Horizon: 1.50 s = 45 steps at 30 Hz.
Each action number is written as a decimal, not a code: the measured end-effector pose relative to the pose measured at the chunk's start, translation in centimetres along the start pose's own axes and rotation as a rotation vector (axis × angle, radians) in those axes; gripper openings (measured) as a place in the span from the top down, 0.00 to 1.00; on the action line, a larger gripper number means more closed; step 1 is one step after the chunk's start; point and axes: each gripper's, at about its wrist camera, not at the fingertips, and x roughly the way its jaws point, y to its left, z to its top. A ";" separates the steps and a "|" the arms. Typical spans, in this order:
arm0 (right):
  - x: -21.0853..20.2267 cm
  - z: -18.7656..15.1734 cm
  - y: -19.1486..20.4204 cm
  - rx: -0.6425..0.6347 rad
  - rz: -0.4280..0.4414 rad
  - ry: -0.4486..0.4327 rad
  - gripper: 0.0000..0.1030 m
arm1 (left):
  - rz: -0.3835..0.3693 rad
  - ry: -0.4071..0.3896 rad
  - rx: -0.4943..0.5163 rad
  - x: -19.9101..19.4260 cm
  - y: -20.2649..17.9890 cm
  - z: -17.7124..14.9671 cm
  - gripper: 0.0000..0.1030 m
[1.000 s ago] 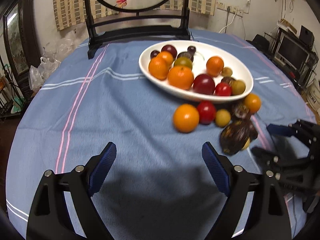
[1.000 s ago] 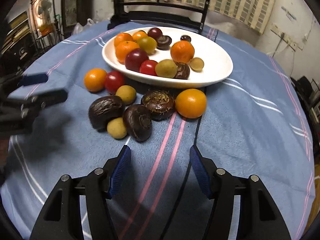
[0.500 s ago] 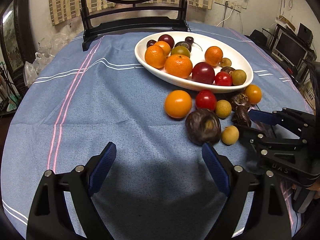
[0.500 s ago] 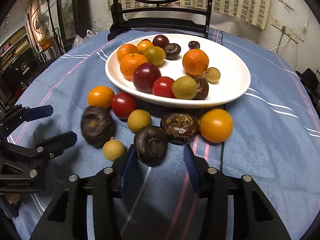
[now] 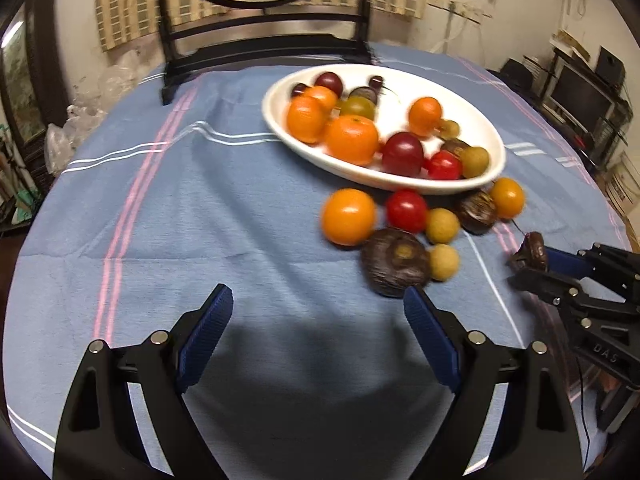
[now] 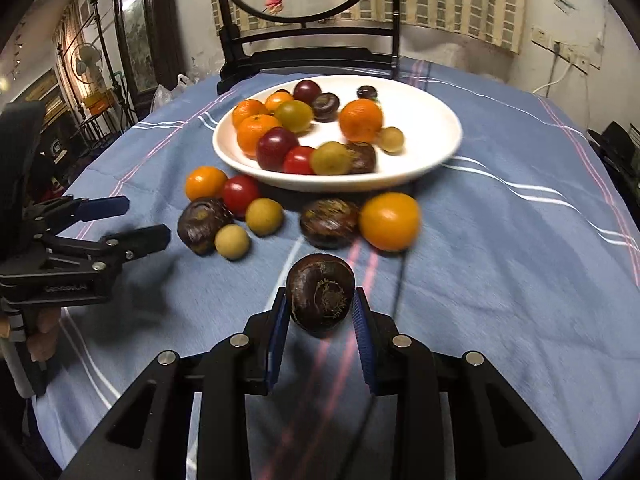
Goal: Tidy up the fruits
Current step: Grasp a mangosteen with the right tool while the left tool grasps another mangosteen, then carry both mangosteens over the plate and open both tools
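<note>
While the dark brown fruit [image 6: 321, 294] sits between the blue pads of the right tongs [image 6: 320, 312], it is lifted a little off the tabletop [image 6: 520, 300]. These tongs have just been closing, and now both pads press on its sides, so the fruit is held. It is round and a bit flat, with its rough end facing the camera.

From this fruit, the white dish [image 6: 436, 136] lies straight ahead and a bit farther off. Between the two lie another dark fruit [image 6: 330, 223] and an orange one [image 6: 389, 221], just in front of the dish rim. I think the held fruit has to go up and over them. The back right part of the dish is bare, so there is room to drop it there.

To the left of the held fruit are more loose fruits, and past them the left tongs [image 5: 316, 320]. Those stand wide open and hold nothing. The right tongs are nearer the dish.
</note>
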 end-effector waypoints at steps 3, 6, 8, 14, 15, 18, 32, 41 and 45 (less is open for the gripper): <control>-0.9 -0.6 -0.9 0.010 -0.006 -0.014 0.69 | -0.018 0.021 0.034 0.8 -1.3 0.0 0.30; -1.3 -1.1 -1.4 0.014 -0.003 -0.021 0.69 | -0.001 0.050 0.063 2.0 -2.7 0.3 0.37; -1.3 -1.3 -1.7 0.020 -0.002 -0.019 0.69 | 0.018 0.038 0.085 2.4 -3.5 0.9 0.43; -1.8 -1.6 -2.0 0.031 0.003 -0.031 0.69 | -0.001 0.041 0.116 2.7 -4.5 1.4 0.56; -1.8 -1.7 -2.0 0.030 0.005 -0.031 0.69 | -0.007 0.042 0.117 2.6 -4.3 1.3 0.56; -2.2 -1.8 -2.0 0.028 0.005 -0.039 0.69 | -0.024 0.038 0.104 1.5 -3.9 1.0 0.56; -3.2 6.7 -0.4 -0.031 0.001 -0.245 0.69 | -0.062 -0.183 0.039 -3.6 -2.3 8.8 0.56; 4.7 10.2 -1.3 0.031 -0.017 -0.117 0.68 | -0.034 -0.073 -0.034 3.3 -1.0 11.9 0.56; 5.6 10.2 -2.0 0.082 -0.004 -0.112 0.53 | -0.025 -0.076 -0.061 3.9 -0.9 11.9 0.41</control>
